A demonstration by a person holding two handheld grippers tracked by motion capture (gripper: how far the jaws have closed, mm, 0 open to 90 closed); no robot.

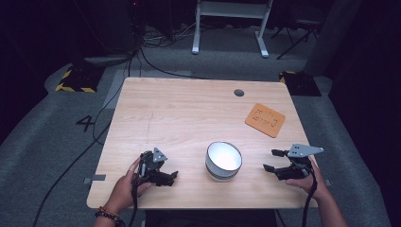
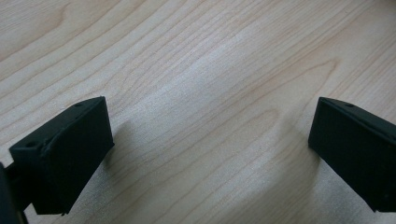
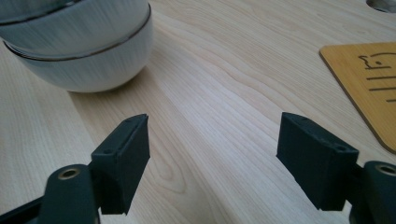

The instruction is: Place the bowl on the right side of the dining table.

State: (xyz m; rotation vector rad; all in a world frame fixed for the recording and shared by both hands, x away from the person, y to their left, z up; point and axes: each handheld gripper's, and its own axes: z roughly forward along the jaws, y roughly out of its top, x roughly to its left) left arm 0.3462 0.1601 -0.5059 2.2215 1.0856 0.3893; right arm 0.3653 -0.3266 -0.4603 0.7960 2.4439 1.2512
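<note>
1. Here, the white bowl (image 1: 223,161) stands on the wooden table (image 1: 189,113), near the front edge, between the two grippers and touching neither one.
2. In the right gripper view the bowl (image 3: 79,46) is cut off at the top and left, so its rim and inside are hidden; a dark line around its wall suggests two stacked bowls, but I cannot tell for sure.
3. The orange mat (image 3: 369,84) is also cut off at the right edge there, and its markings are hard to read.
4. The left gripper (image 1: 163,176) is held low over the table by the left hand (image 1: 124,187), pointing toward the bowl; its jaws stand wide apart over bare wood.
5. The right gripper (image 1: 273,161) is held by the right hand (image 1: 309,182) close to the table's right edge, also pointing toward the bowl, jaws apart and holding nothing.
6. Between each gripper and the bowl there is bare table, and the far half of the table is free except for the mat (image 1: 265,119) and a round hole (image 1: 239,92).
</note>
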